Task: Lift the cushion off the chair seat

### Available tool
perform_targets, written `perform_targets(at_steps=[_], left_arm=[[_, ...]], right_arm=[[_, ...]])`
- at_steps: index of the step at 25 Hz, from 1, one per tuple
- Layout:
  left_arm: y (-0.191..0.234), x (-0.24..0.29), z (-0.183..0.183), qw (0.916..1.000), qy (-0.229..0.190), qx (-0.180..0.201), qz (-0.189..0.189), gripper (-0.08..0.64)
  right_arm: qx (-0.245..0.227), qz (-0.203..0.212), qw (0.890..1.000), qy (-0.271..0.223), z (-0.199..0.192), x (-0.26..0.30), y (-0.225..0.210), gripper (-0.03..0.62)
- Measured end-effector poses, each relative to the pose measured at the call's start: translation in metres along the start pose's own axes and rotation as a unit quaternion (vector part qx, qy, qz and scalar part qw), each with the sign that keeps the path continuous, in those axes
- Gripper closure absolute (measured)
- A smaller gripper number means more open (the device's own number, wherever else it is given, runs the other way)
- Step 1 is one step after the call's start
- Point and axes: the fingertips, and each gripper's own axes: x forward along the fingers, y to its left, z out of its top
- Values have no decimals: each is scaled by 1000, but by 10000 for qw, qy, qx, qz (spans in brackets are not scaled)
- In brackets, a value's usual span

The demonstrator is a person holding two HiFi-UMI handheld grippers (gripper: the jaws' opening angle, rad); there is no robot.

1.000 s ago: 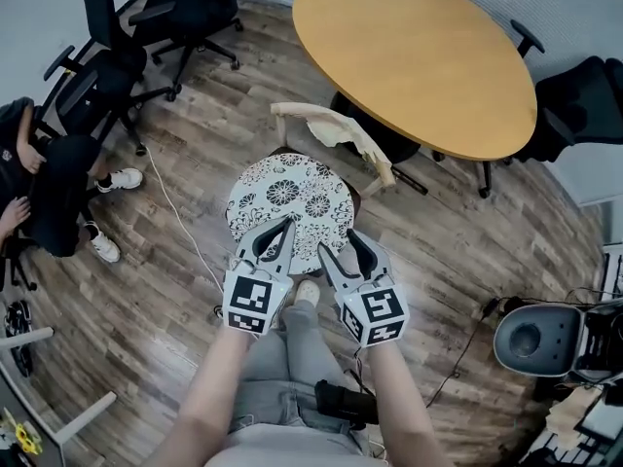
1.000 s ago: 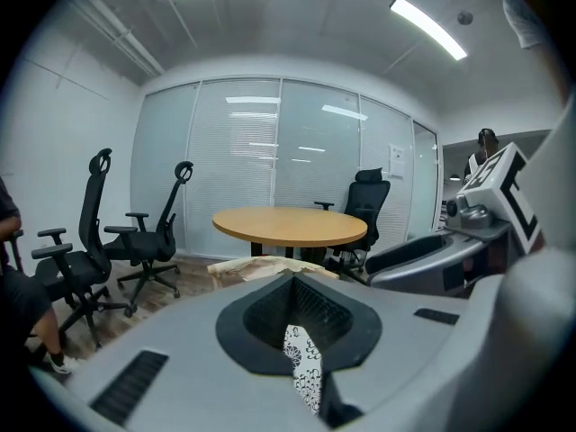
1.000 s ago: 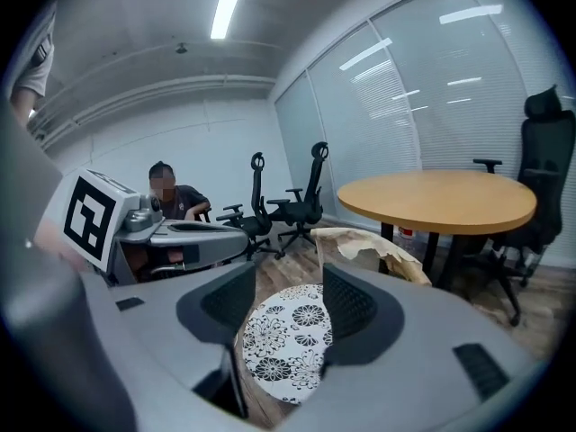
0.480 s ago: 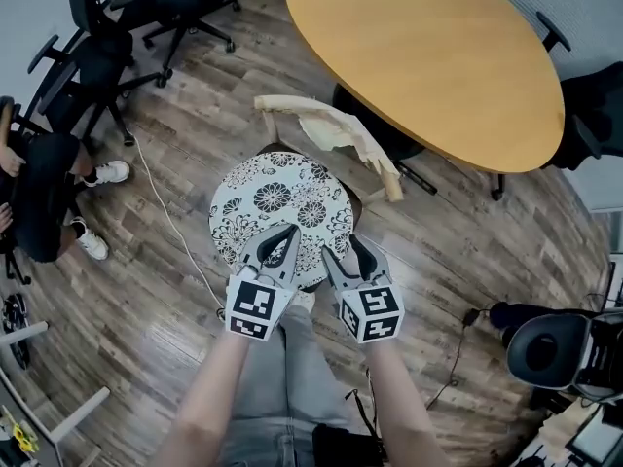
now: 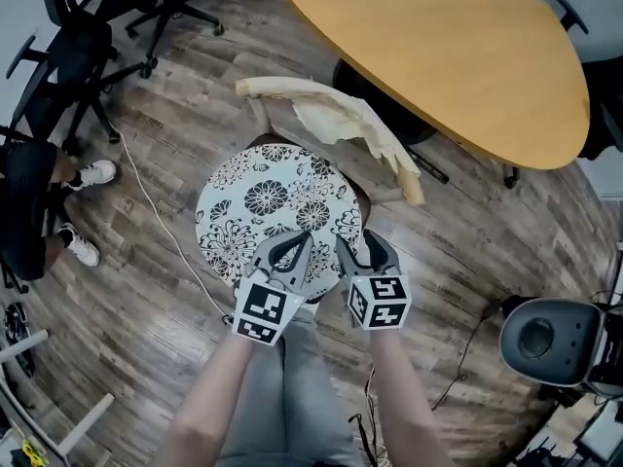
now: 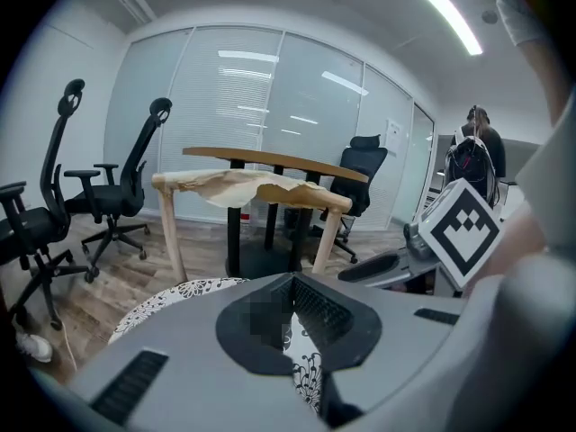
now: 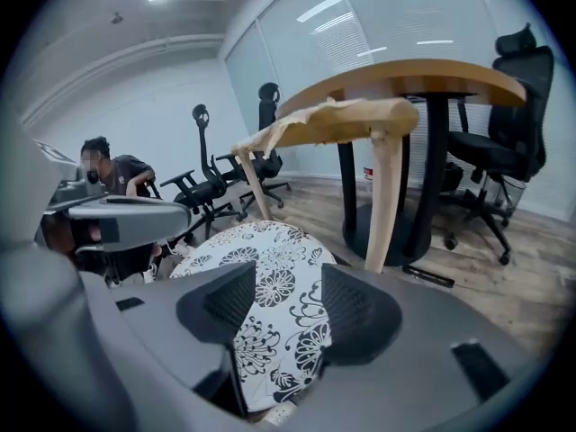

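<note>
Left claw [image 5: 303, 236] clenched, tips together – right claw [image 5: 357, 243] released, jaws apart over the floral cushion [image 5: 258, 197]

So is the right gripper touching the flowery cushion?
Cannot tell. The right gripper view shows the right gripper open, the cushion between its jaws, but neither contact nor gap shows plainly.

The left hand-held gripper [image 5: 301, 237] and right hand-held gripper [image 5: 357, 240] sit farther toward 12 o'clock than a second ago, jaws over the cushion [image 5: 263, 197] at its 6 o'clock edge.
</note>
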Motion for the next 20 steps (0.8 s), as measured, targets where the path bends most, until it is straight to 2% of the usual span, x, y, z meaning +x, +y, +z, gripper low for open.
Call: perform_targets(at_steps=[6, 10, 16, 20], left_arm=[[-7, 24, -26, 9996, 112, -63, -241, 563], [-6, 36, -40, 9993, 197, -7, -305, 563], [-8, 42, -55, 9987, 307, 23, -416, 563], [-6, 43, -58, 9985, 286, -140, -456, 563]], right_arm=[[102, -354, 9983, 453, -53, 29, -33, 356], [223, -445, 9962, 713, -80, 43, -46, 357], [463, -445, 9928, 1007, -109, 53, -47, 405], [637, -433, 9913, 1068, -114, 57, -46, 431]])
